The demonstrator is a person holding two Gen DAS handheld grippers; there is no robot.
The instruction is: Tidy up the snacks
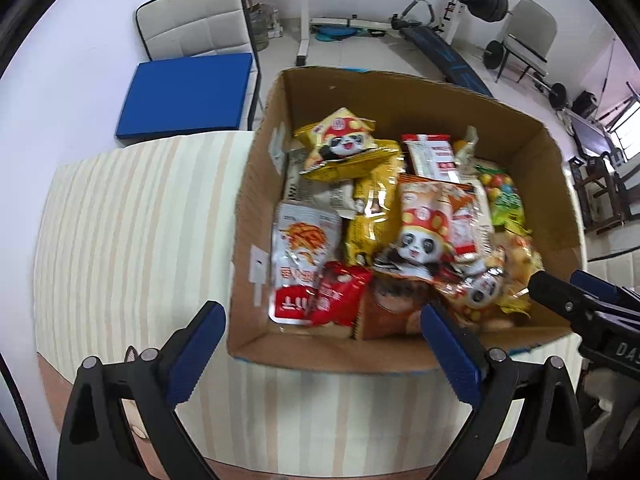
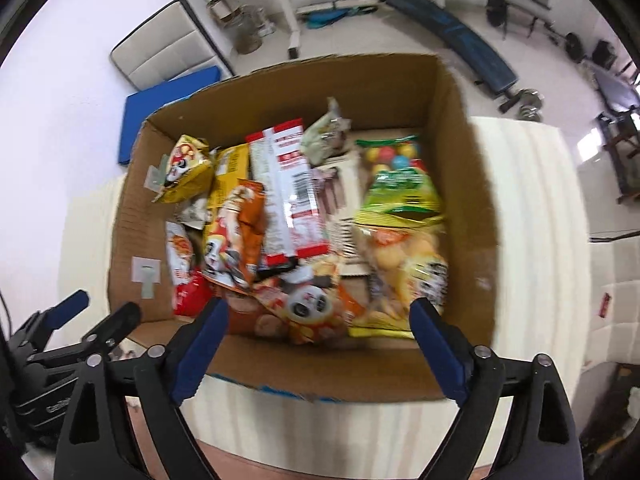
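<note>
An open cardboard box stands on a striped tablecloth and holds several snack packets. Among them are an orange panda packet, a yellow panda packet, a red-and-white packet and a green candy bag. My left gripper is open and empty, above the box's near left edge. My right gripper is open and empty over the box's near wall; it also shows at the right of the left wrist view.
The striped tablecloth extends left and right of the box. Behind the table stand a white chair with a blue cushion, a barbell rack and a weight bench.
</note>
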